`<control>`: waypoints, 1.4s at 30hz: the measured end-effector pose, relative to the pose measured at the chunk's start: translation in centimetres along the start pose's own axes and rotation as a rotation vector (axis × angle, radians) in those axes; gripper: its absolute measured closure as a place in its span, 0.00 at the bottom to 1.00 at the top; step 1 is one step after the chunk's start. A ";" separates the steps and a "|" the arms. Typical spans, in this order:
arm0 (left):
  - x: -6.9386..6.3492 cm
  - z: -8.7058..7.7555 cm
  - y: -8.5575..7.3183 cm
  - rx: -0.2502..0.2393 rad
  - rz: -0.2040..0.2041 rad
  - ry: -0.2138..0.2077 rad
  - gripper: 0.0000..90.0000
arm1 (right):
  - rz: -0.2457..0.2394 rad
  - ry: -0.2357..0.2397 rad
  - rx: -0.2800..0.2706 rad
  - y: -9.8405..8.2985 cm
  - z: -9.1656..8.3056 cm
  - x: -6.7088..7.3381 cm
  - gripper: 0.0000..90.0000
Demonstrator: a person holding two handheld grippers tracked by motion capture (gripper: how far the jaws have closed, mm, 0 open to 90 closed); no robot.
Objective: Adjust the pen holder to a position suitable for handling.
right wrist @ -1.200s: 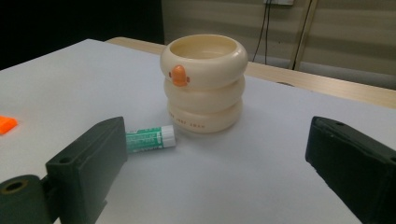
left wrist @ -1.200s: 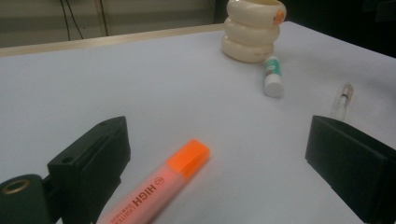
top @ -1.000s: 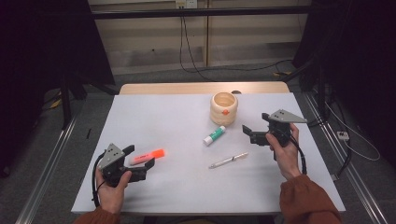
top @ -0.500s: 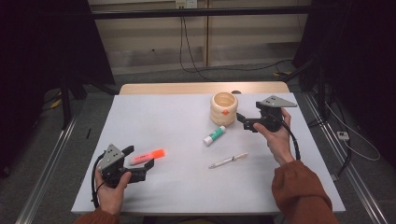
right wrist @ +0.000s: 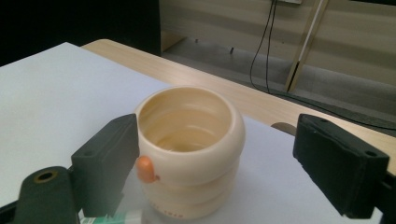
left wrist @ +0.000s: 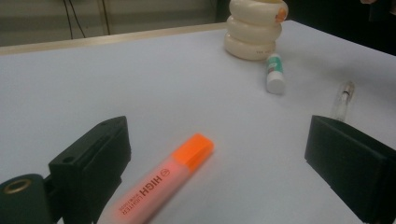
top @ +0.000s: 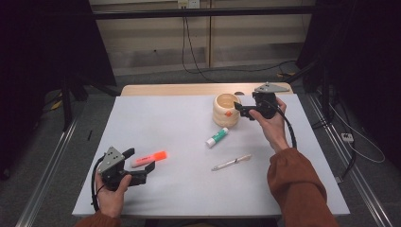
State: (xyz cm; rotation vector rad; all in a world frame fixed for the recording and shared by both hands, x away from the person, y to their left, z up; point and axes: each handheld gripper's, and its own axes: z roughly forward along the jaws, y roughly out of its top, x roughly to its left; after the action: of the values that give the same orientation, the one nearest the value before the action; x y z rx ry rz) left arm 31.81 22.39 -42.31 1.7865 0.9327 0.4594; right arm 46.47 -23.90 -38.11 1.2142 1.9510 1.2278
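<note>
Right gripper (right wrist: 215,154) open around cream cup (right wrist: 191,144), seemingly untouched, jaws just closing

Table (top: 156,118) — cup (top: 224,109), highlighter (top: 149,158), pen (top: 231,162).

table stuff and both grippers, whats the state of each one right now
cream cup: upright, empty, between the right gripper's jaws
right gripper: open, jaws just closing in, not pressing
left gripper: open around the highlighter
orange highlighter: lying flat, capped
glue stick: lying flat, capped
pen: lying flat
</note>
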 end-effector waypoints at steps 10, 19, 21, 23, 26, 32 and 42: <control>-0.4 0.0 0.1 0.007 0.029 -0.006 0.07 | 0.015 0.007 0.076 0.9 1.6 -1.0 0.12; -0.4 0.1 0.1 0.008 0.030 -0.008 0.07 | -0.021 0.026 0.099 2.6 3.6 -1.4 0.20; -0.3 0.0 0.1 0.009 0.030 -0.011 0.07 | -0.017 0.034 0.113 2.9 4.1 -1.5 0.22; -0.3 0.0 0.0 0.008 0.027 -0.013 0.07 | -0.018 0.037 0.117 3.1 4.3 -1.5 0.24; -0.3 -0.1 0.1 0.004 0.020 -0.012 0.07 | -0.017 0.036 0.113 3.4 4.8 -1.7 0.30; -0.4 0.0 0.2 0.009 0.016 -0.030 0.07 | -0.024 0.047 0.152 3.6 6.1 -2.0 0.44; -0.1 -0.1 0.1 0.012 0.009 -0.035 0.07 | -0.008 0.078 0.223 2.8 8.0 -2.5 0.61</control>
State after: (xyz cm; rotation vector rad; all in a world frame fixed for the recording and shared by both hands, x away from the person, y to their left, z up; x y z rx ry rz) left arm 31.70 22.33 -42.21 1.8049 0.9053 0.4276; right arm 55.03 -22.26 -39.24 1.2815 2.1947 1.0910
